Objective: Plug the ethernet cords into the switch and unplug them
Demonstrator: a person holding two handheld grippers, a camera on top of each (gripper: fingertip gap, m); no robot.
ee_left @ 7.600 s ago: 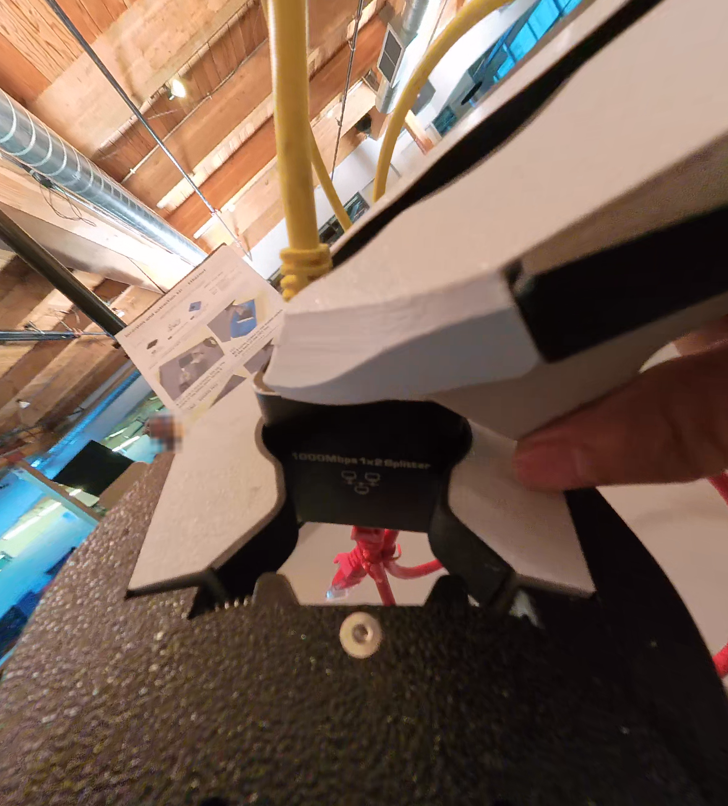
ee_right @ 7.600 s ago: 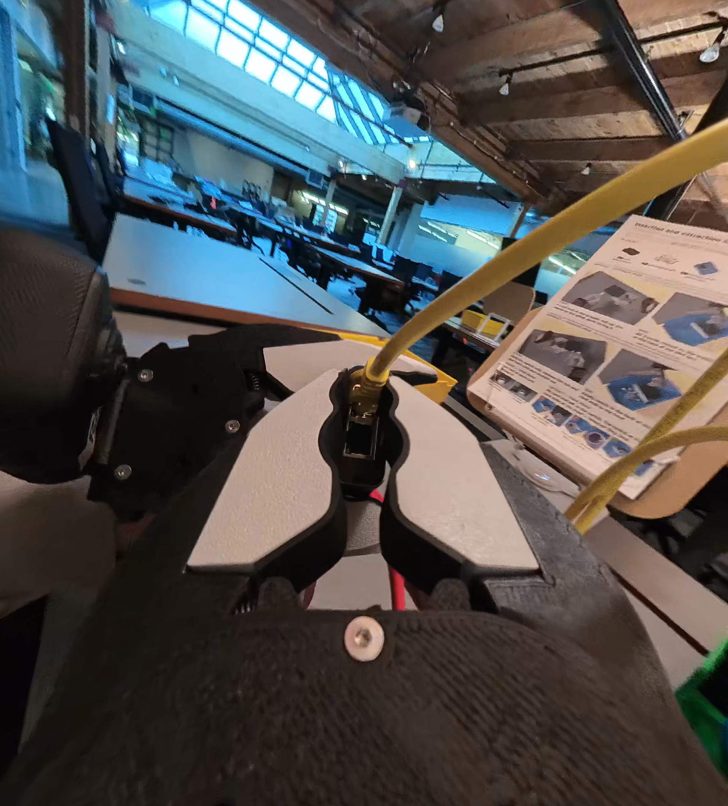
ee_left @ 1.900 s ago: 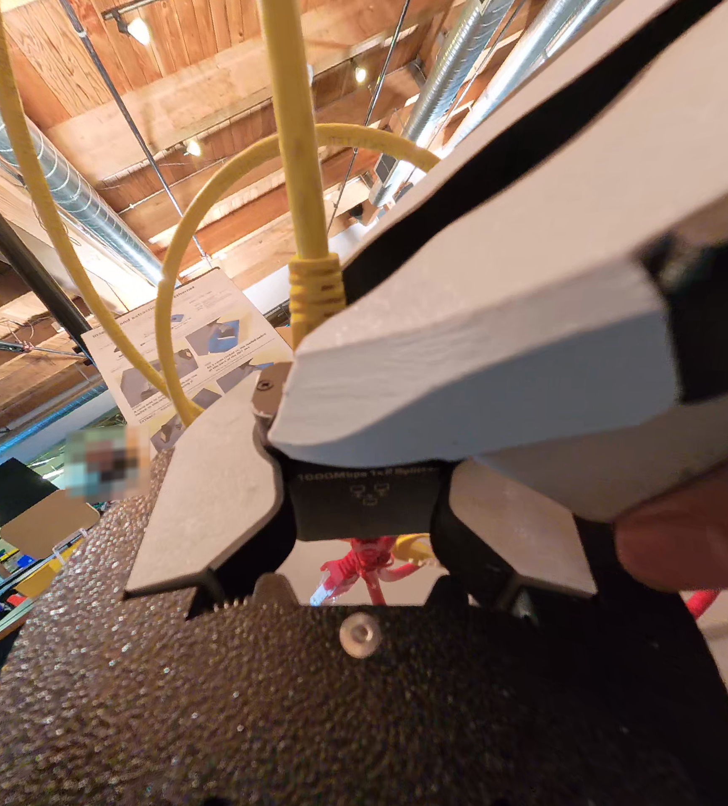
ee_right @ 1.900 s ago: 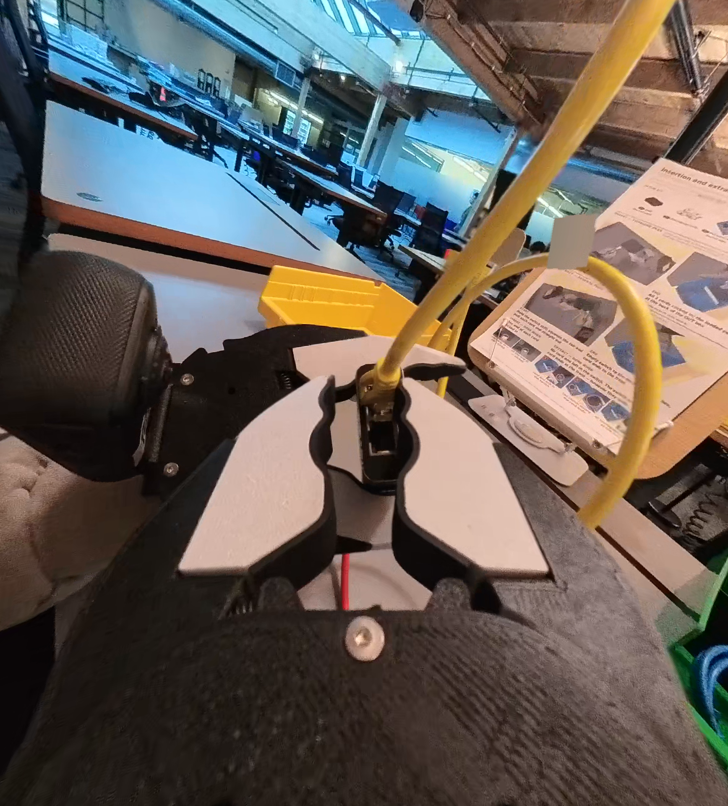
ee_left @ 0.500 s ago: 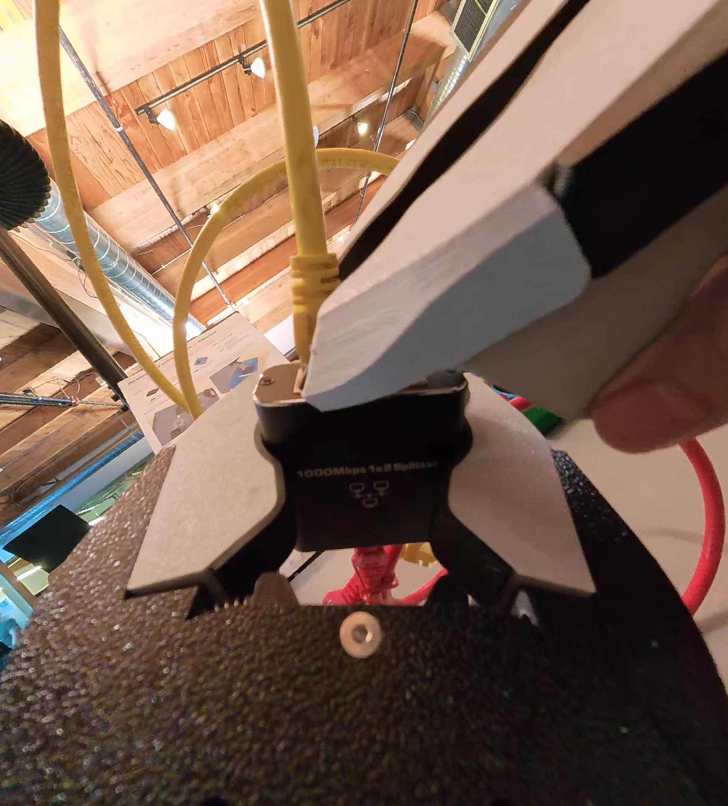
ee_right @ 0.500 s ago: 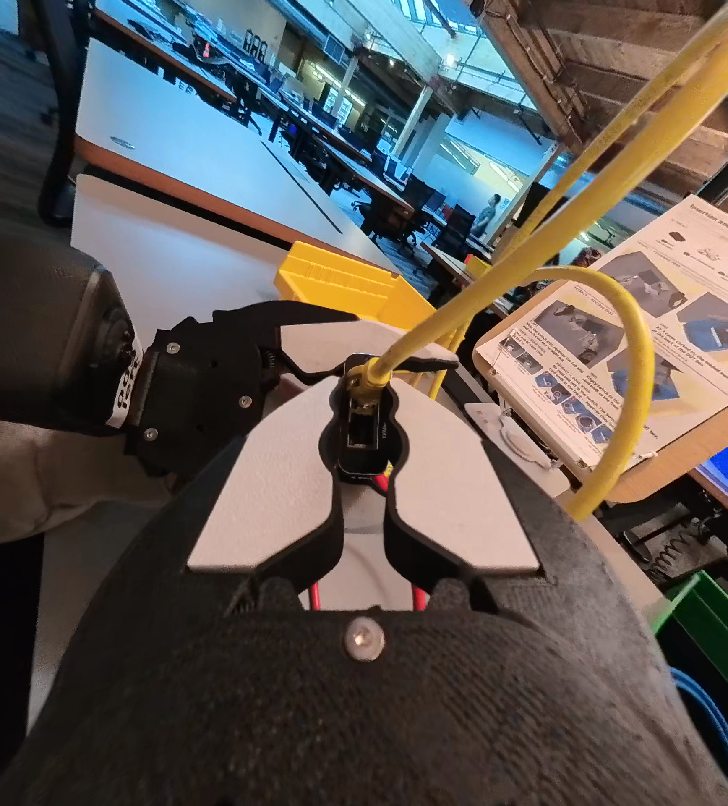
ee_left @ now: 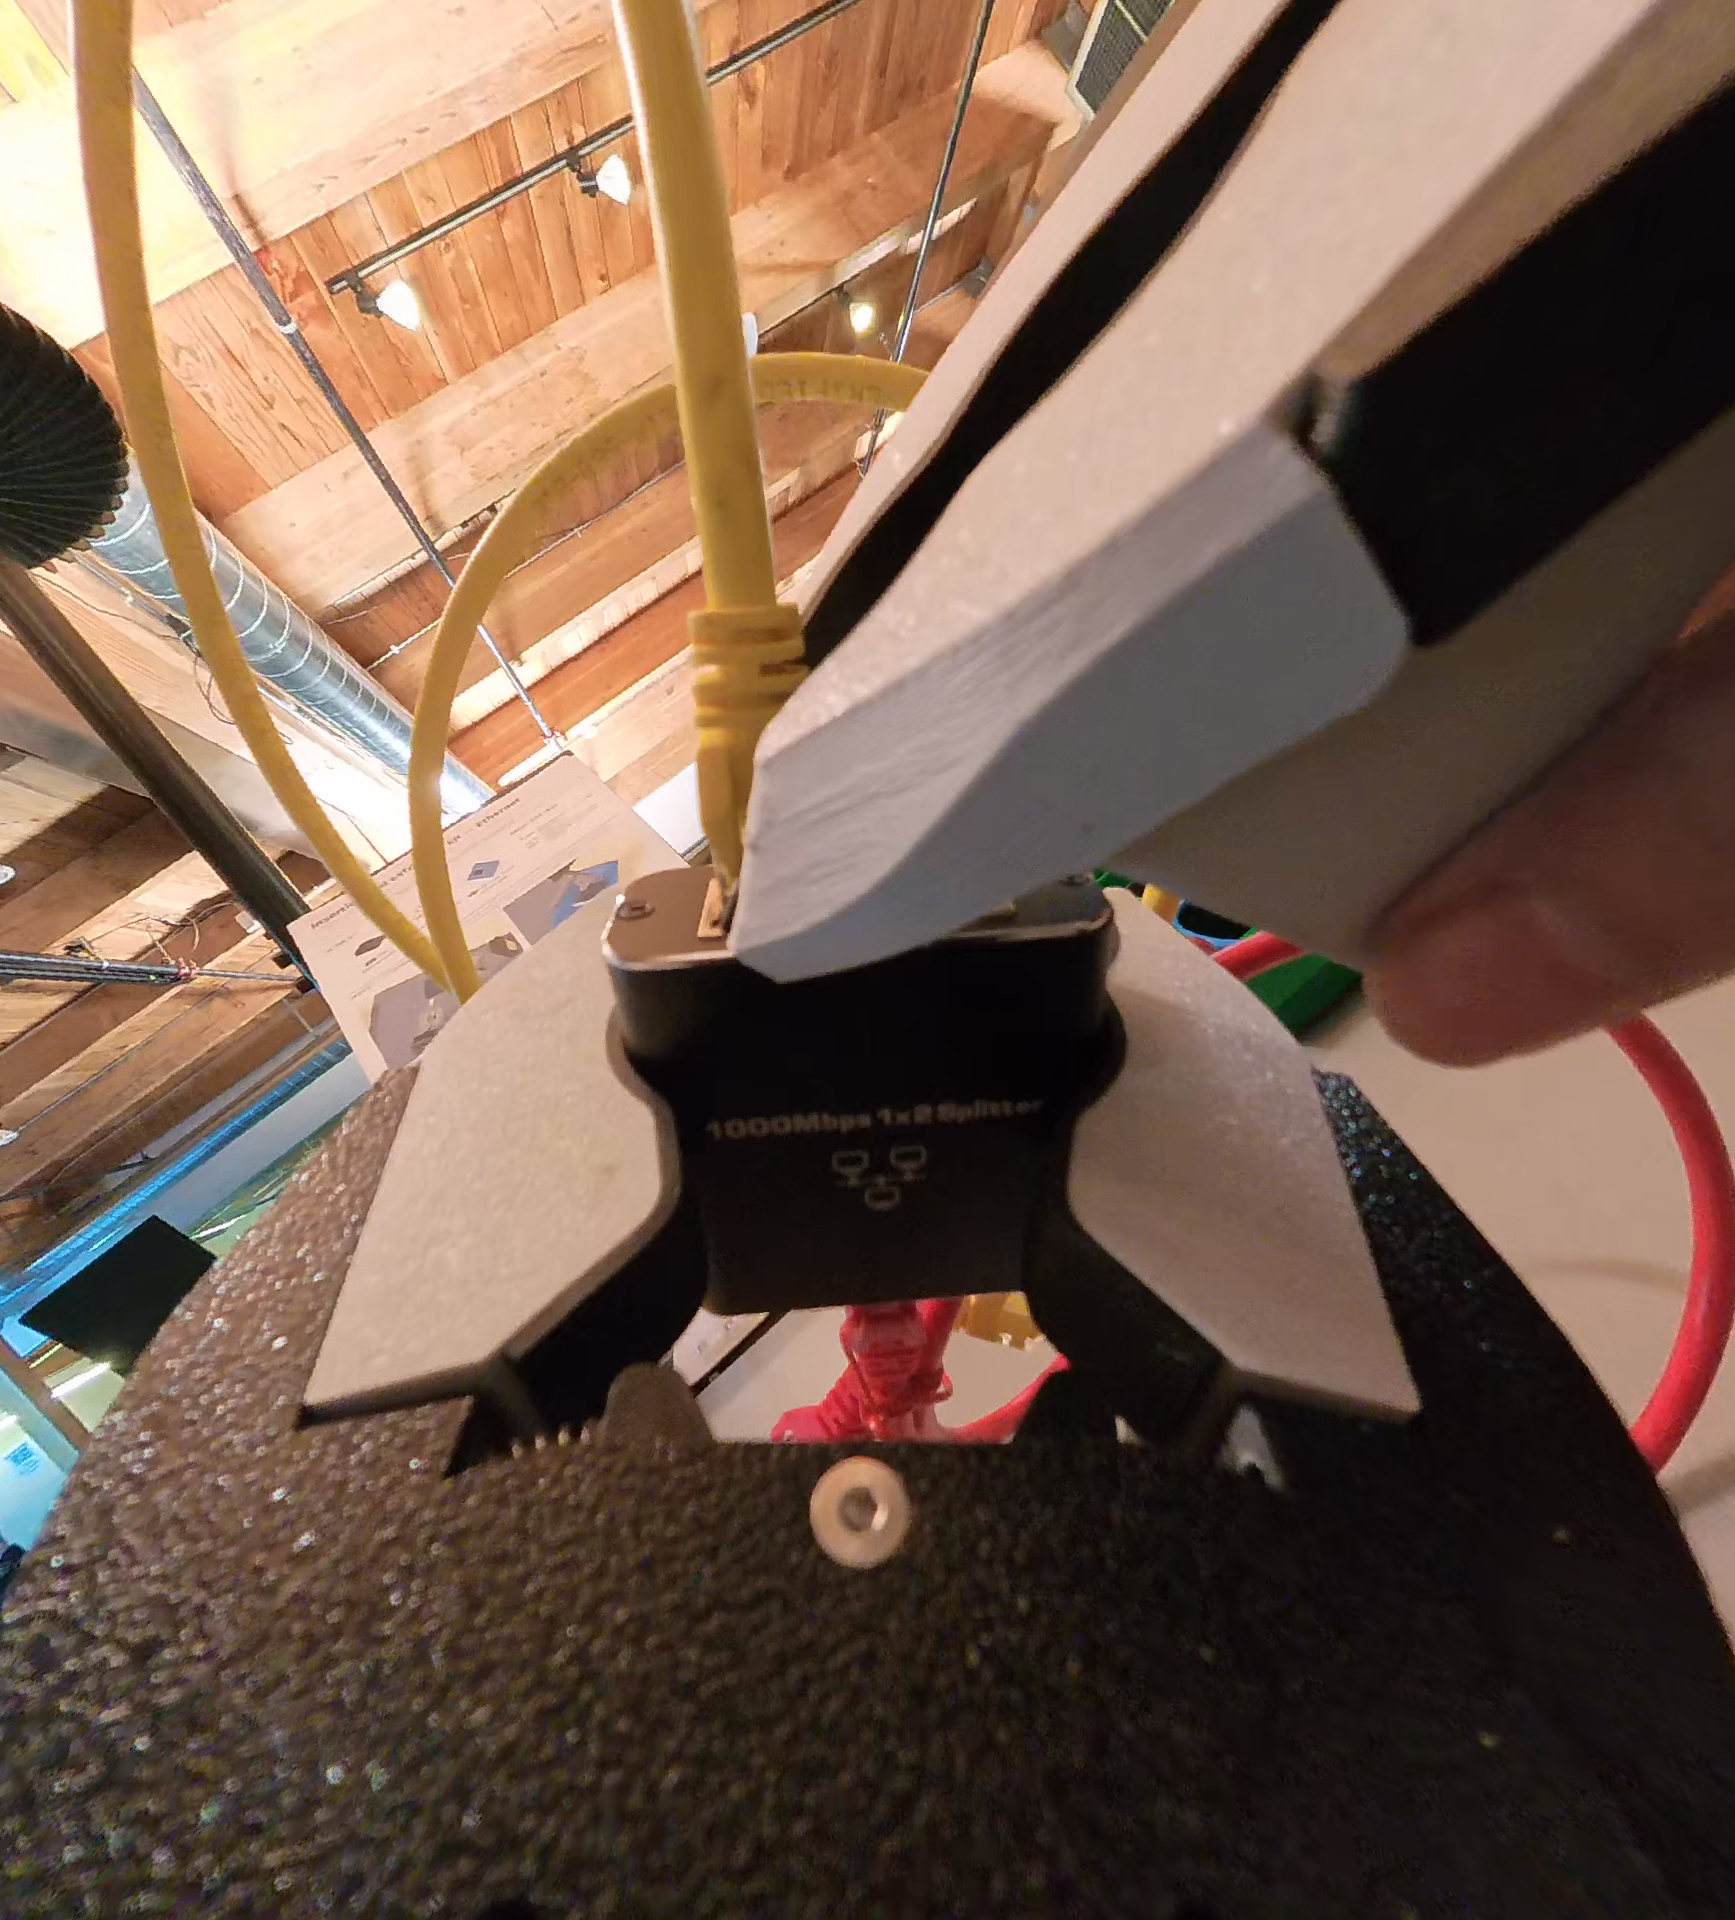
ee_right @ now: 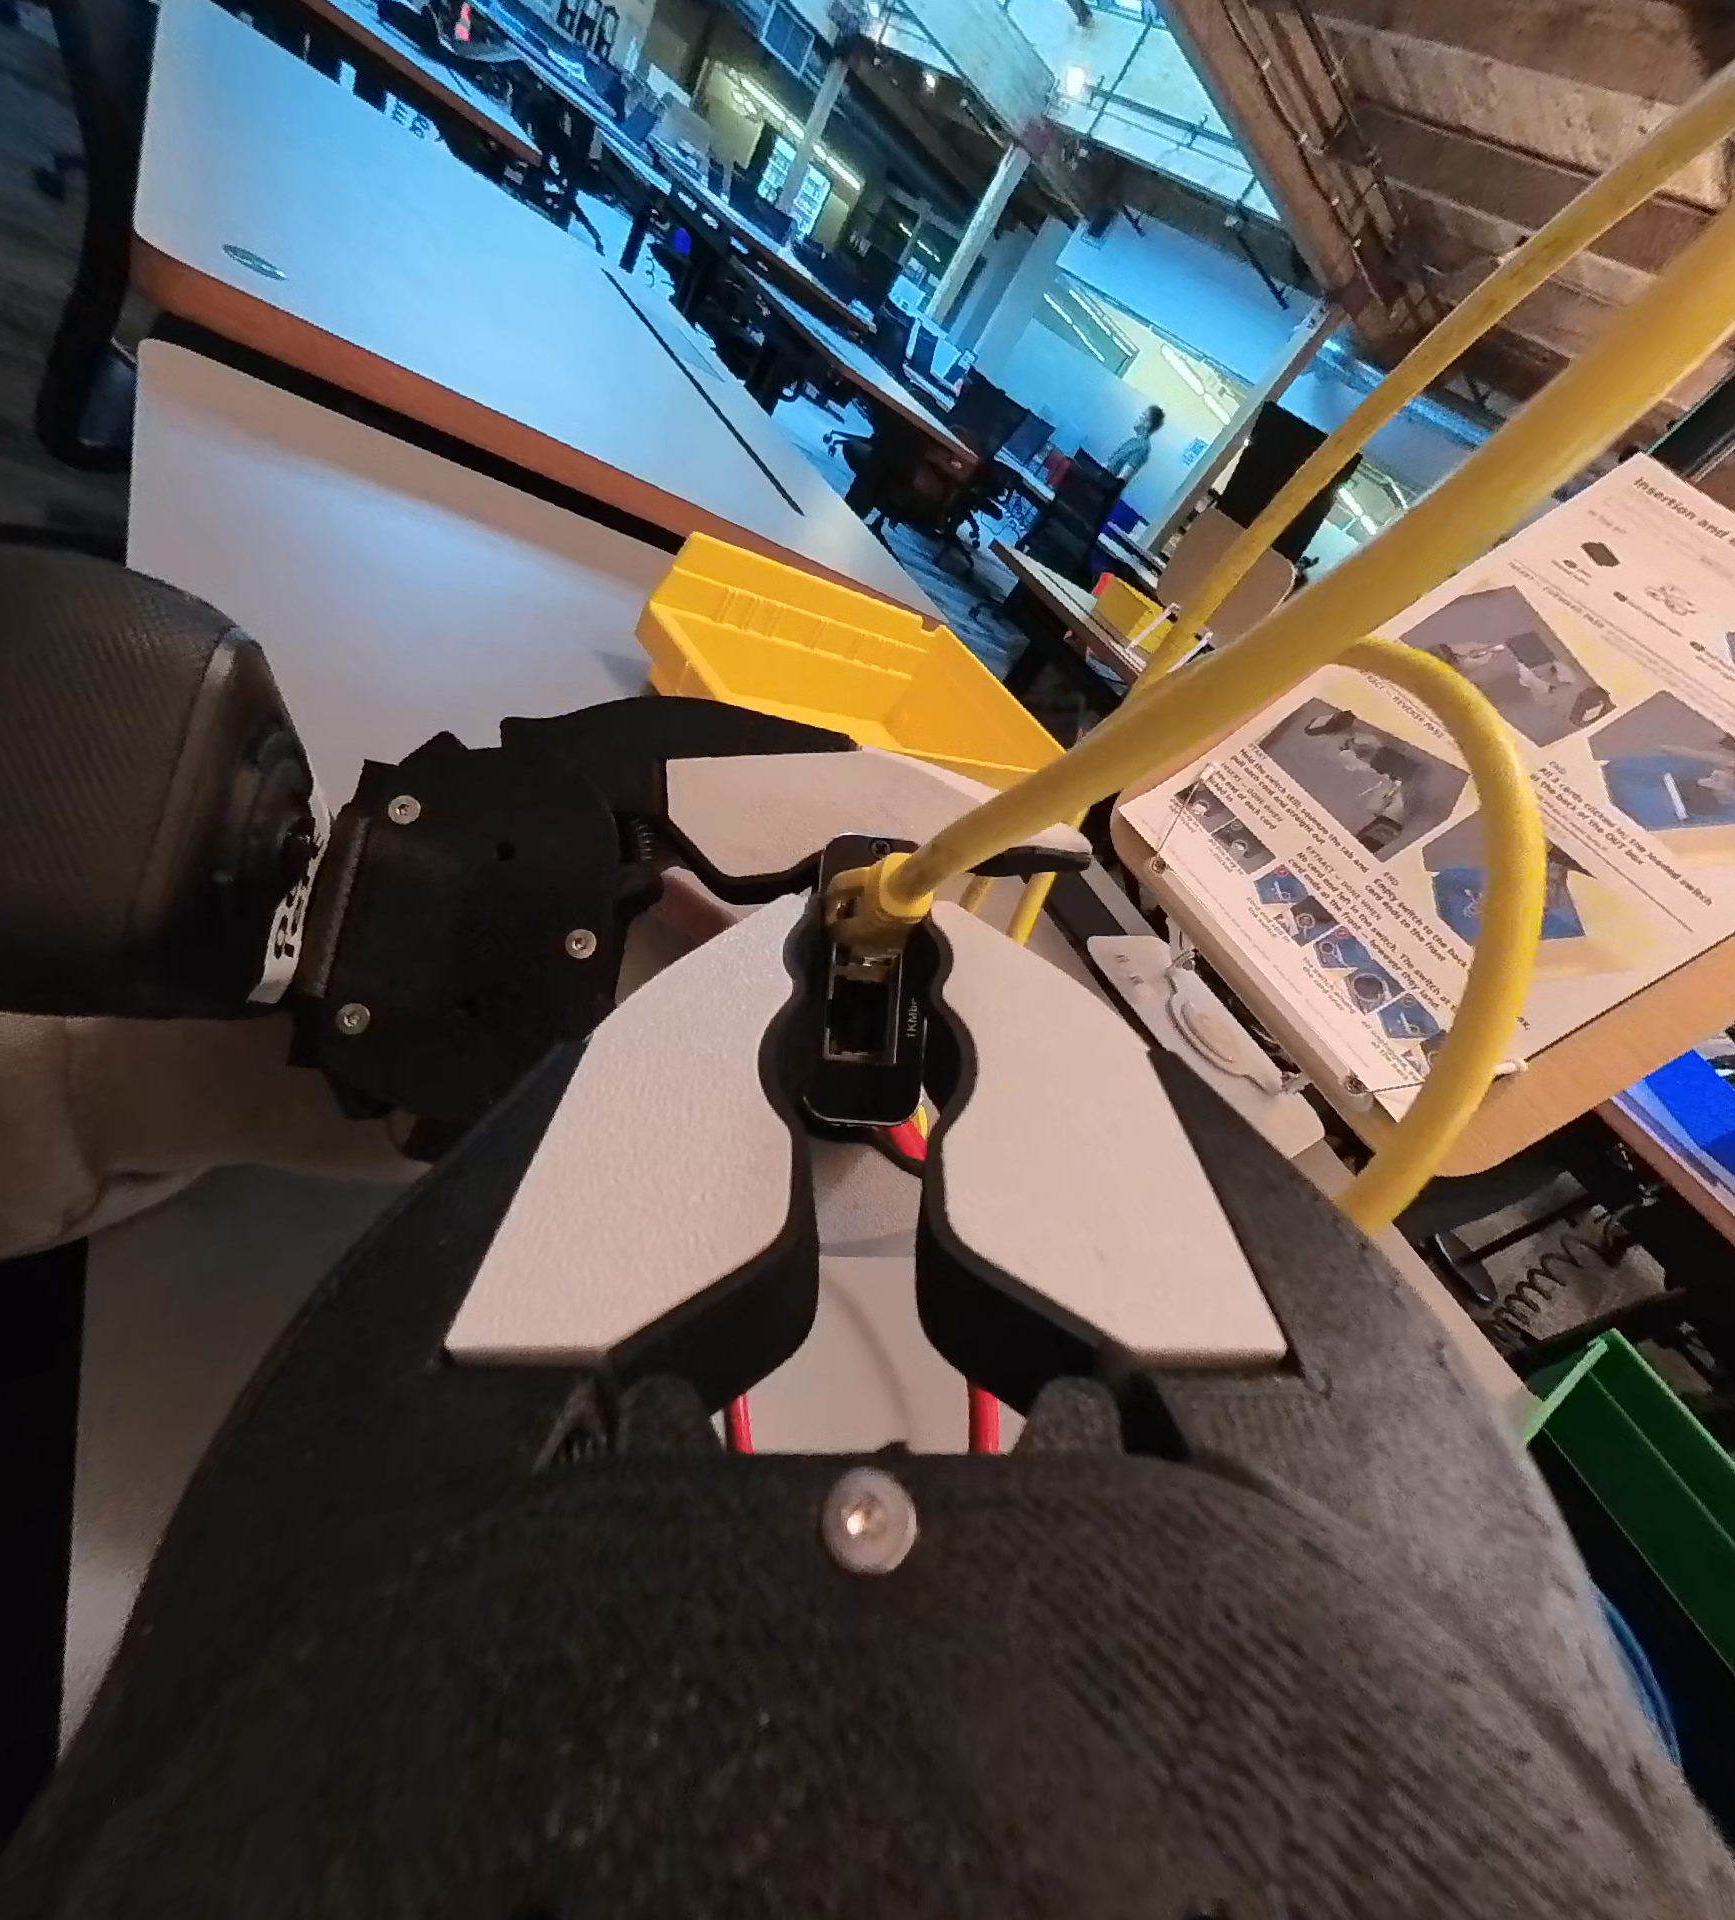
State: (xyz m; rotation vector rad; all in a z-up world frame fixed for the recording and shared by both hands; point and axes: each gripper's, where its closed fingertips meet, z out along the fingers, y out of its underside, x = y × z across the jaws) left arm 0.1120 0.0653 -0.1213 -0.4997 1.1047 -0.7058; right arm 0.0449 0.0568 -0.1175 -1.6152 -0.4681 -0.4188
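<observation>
Both grippers, left gripper [ee_left: 868, 1101] and right gripper [ee_right: 868, 1023], clenched on upright switch [ee_left: 868, 1143], yellow cord [ee_left: 728, 561] topside.

A yellow plastic bin [ee_right: 821, 665] sits on the white table [ee_right: 375, 582] at about eleven o'clock in the right wrist view. At three o'clock an instruction sheet [ee_right: 1528, 748] with photos leans on a brown board. A green bin [ee_right: 1694, 1455] lies at four o'clock, a blue one [ee_right: 1715, 1132] just above it. In the left wrist view, a ribbed metal duct [ee_left: 291, 644] crosses the wooden ceiling [ee_left: 489, 125] at ten o'clock, track lights [ee_left: 395, 301] at twelve.
</observation>
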